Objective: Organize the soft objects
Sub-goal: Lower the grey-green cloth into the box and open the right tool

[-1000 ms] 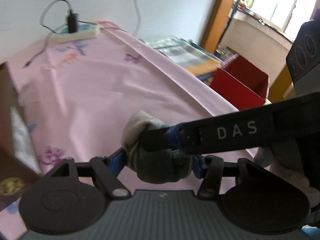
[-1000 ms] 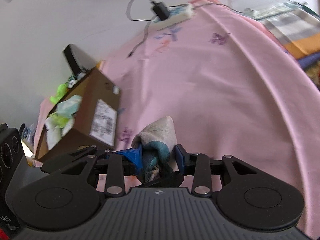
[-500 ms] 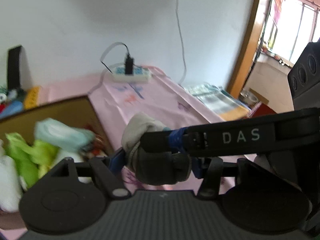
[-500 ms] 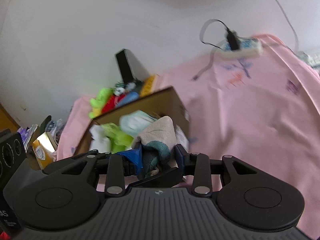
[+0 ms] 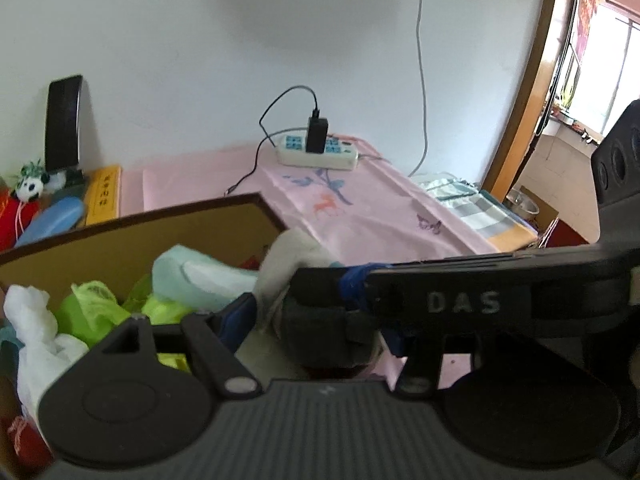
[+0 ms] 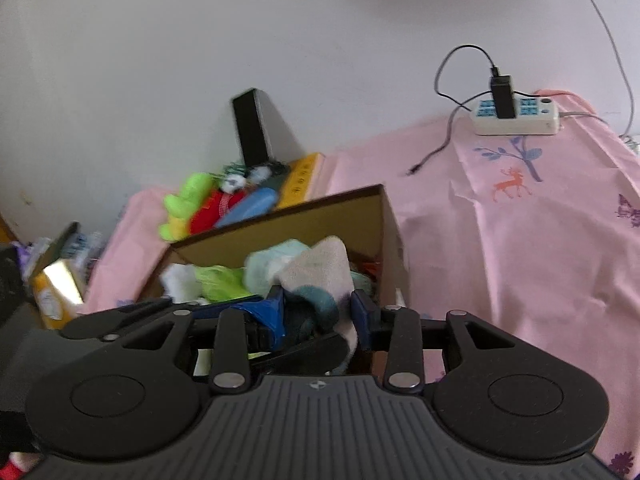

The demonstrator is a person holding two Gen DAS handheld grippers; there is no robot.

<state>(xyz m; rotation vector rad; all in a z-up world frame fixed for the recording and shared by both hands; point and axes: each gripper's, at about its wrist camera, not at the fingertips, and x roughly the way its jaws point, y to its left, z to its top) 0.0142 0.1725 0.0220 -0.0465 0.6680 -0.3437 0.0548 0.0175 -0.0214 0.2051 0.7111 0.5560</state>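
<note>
Right wrist view: both grippers, left gripper [image 5: 316, 316] and right gripper [image 6: 318, 312], pinching one rolled grey-and-teal sock [image 6: 320, 276] above open brown cardboard box [image 6: 280, 224], right jaws starting to part; next, probably releasing over box.

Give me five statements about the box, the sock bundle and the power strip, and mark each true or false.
1. The brown cardboard box already holds soft items. True.
2. The rolled grey and teal sock bundle lies flat on the pink floral cloth. False: it sits between the fingers of the right gripper, whose jaws are opening, over the box.
3. A black charger is plugged into the white power strip. True.
4. The box is closed with a lid. False: its top is open.
5. The left gripper is empty. False: the same bundle sits between its fingers.
</note>
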